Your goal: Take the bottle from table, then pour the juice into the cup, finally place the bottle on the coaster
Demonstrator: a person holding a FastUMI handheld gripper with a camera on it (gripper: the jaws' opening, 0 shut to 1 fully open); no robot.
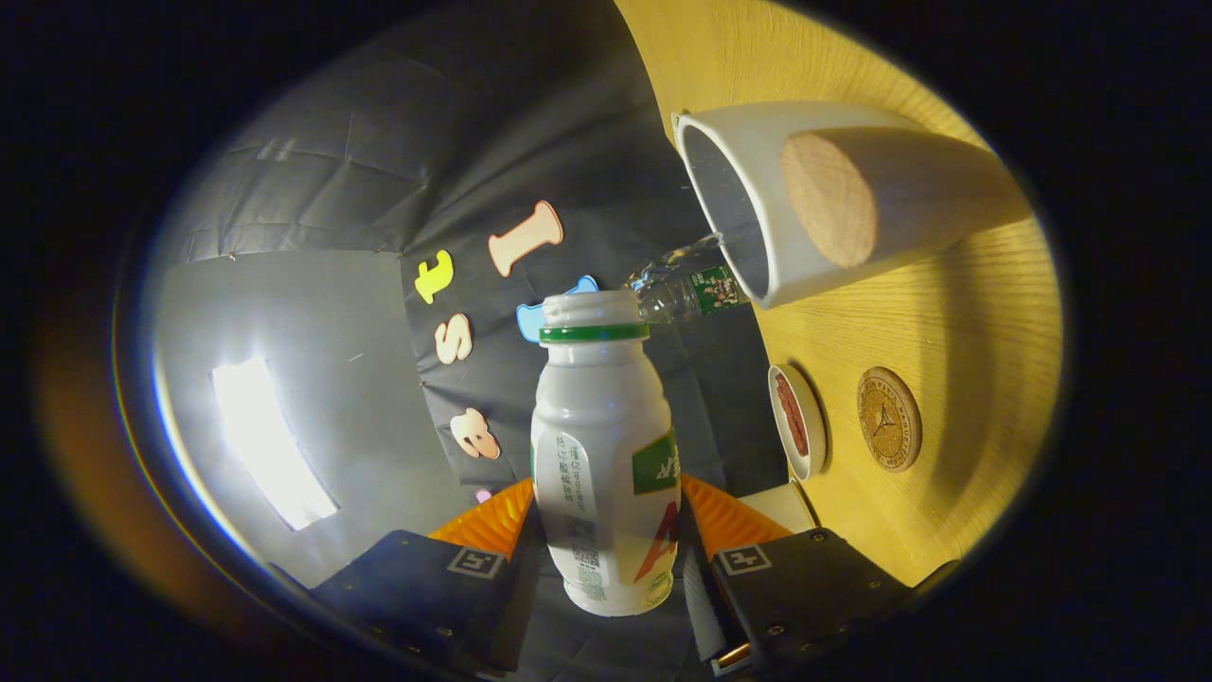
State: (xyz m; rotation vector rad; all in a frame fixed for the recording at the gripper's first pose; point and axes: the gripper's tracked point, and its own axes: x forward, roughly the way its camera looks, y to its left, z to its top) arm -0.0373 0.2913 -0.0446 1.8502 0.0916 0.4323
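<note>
Clearly we are mid-tilt: the whole scene is rolled, and the white bottle (606, 455) sits pinched between our jaws, both fingers pressing its lower body. Its uncapped mouth stands just short of the grey cup (833, 199) on the table (947, 332), not yet over the rim. If we tip further from here, juice could spill onto the table beside the cup. A clear plastic bottle (686, 284) lying by the cup could be knocked. The round coaster (888, 419) waits beside a small dish (797, 421), beyond the fingers.
</note>
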